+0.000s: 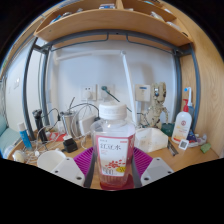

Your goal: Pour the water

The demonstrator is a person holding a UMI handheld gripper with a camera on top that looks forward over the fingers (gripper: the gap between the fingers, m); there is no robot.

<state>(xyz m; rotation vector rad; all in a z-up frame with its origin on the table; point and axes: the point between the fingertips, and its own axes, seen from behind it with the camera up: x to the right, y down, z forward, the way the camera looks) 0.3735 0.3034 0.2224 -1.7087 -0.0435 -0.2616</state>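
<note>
The gripper point(113, 170) is closed tight around a clear plastic bottle with a white cap and a red and white label point(113, 150). The bottle stands upright between the two white fingers point(57, 165), and the pink pads point(84, 158) press on it at 9 o'clock and at 3 o'clock. Pink water shows low down inside the bottle. The bottle's bottom is hidden, so it is not clear if it rests on the wooden desk point(190, 160) or is lifted off it. Beyond the bottle, at about 10 o'clock, a shiny metal cup point(69, 123) stands on the desk, and black cables point(45, 122) lie near it. Far off at 9 o'clock a small bottle with a blue cap point(24, 134) stands by the edge of the desk. At 3 o'clock from the held bottle, well apart from it, there is a white bottle with a red top point(183, 122). Between them sits a pale white bag point(152, 138). A white wall point(100, 75) with a power socket point(89, 93) is behind the desk. A wooden shelf point(110, 25) runs across above it all, at 12 o'clock.
</note>
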